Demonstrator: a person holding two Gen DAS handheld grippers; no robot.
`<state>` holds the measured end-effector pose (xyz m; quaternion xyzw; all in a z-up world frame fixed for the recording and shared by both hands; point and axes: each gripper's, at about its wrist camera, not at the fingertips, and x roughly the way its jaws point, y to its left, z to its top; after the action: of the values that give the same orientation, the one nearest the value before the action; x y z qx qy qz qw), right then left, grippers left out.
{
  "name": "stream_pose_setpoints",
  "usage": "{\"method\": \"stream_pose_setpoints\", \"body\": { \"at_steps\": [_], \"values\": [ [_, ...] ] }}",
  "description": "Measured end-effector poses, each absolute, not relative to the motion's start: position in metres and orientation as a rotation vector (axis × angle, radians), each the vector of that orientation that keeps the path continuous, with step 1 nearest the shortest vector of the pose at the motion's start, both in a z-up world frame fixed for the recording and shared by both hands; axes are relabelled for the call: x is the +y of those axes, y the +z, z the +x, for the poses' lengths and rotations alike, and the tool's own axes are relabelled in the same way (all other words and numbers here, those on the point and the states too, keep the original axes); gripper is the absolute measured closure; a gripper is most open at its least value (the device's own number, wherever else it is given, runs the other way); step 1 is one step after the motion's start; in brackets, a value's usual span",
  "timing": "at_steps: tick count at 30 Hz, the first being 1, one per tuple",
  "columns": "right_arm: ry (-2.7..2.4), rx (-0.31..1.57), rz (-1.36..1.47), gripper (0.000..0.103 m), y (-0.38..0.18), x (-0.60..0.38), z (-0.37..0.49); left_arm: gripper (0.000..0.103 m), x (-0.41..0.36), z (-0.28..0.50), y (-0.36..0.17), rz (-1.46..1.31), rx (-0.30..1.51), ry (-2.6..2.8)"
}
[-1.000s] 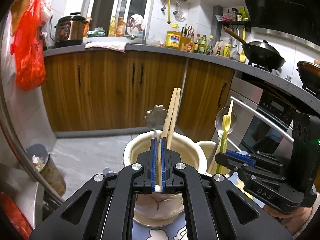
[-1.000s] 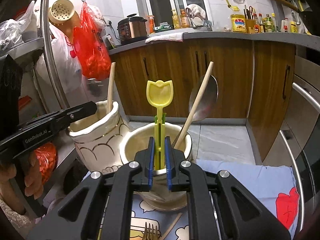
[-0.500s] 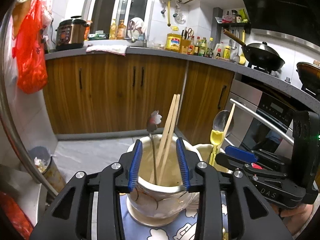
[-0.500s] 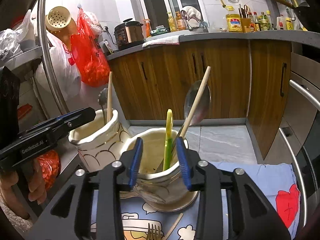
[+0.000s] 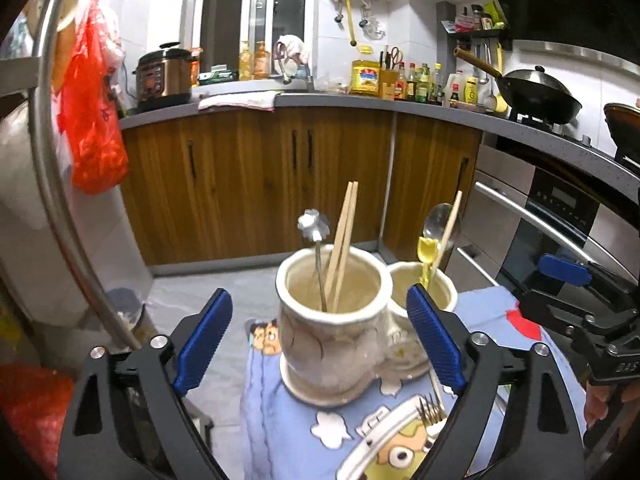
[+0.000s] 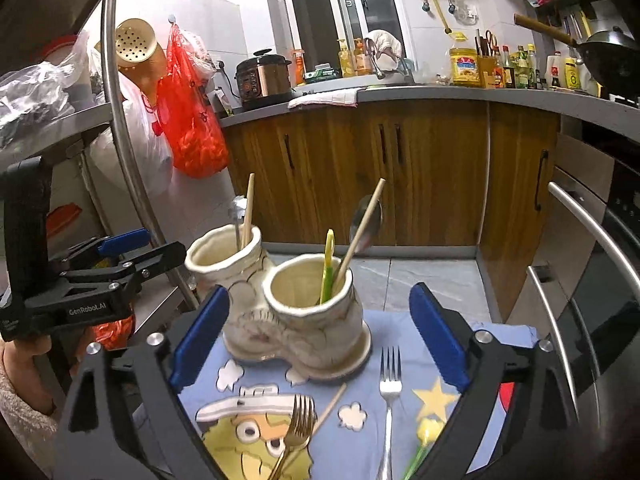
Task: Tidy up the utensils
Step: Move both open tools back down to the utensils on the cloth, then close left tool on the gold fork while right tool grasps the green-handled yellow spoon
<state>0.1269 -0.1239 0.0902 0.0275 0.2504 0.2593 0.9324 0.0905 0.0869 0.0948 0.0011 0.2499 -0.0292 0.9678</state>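
Note:
A cream two-cup ceramic holder (image 5: pixel 332 332) (image 6: pixel 296 320) stands on a blue cartoon cloth (image 6: pixel 360 416). One cup holds wooden chopsticks (image 5: pixel 342 248) and a flower-topped metal utensil (image 5: pixel 314 226). The other holds a yellow-green utensil (image 6: pixel 327 268), a metal spoon (image 6: pixel 366 220) and one chopstick. My left gripper (image 5: pixel 320 344) is open and empty, pulled back from the holder. My right gripper (image 6: pixel 316 340) is open and empty too. On the cloth lie a silver fork (image 6: pixel 390 392), a gold fork (image 6: pixel 298 428), a loose chopstick (image 6: pixel 330 404) and a yellow utensil (image 6: pixel 426 436).
Wooden kitchen cabinets (image 5: pixel 280 184) stand beyond the table's far edge, with an oven (image 6: pixel 592 280) at right. A metal rack with a red bag (image 6: pixel 192 120) is at left. The other gripper shows at each view's side.
Both grippers let go of their utensils, opened wide and drew back from the holder. The flower-topped utensil and the yellow-green utensil now stand in the cups.

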Motion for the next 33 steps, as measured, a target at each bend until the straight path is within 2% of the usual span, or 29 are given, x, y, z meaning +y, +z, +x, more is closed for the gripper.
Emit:
{"method": "stream_pose_setpoints", "body": {
  "at_steps": [13, 33],
  "values": [
    [0.443, 0.522, 0.073, 0.005, 0.080, -0.162, 0.093, 0.011, 0.068, 0.043, 0.091, 0.038, 0.517, -0.078],
    [0.289, 0.731, 0.093, 0.005, 0.000, -0.214, 0.112, 0.010, 0.029, 0.048, -0.007, -0.004, 0.785, -0.167]
  ]
}}
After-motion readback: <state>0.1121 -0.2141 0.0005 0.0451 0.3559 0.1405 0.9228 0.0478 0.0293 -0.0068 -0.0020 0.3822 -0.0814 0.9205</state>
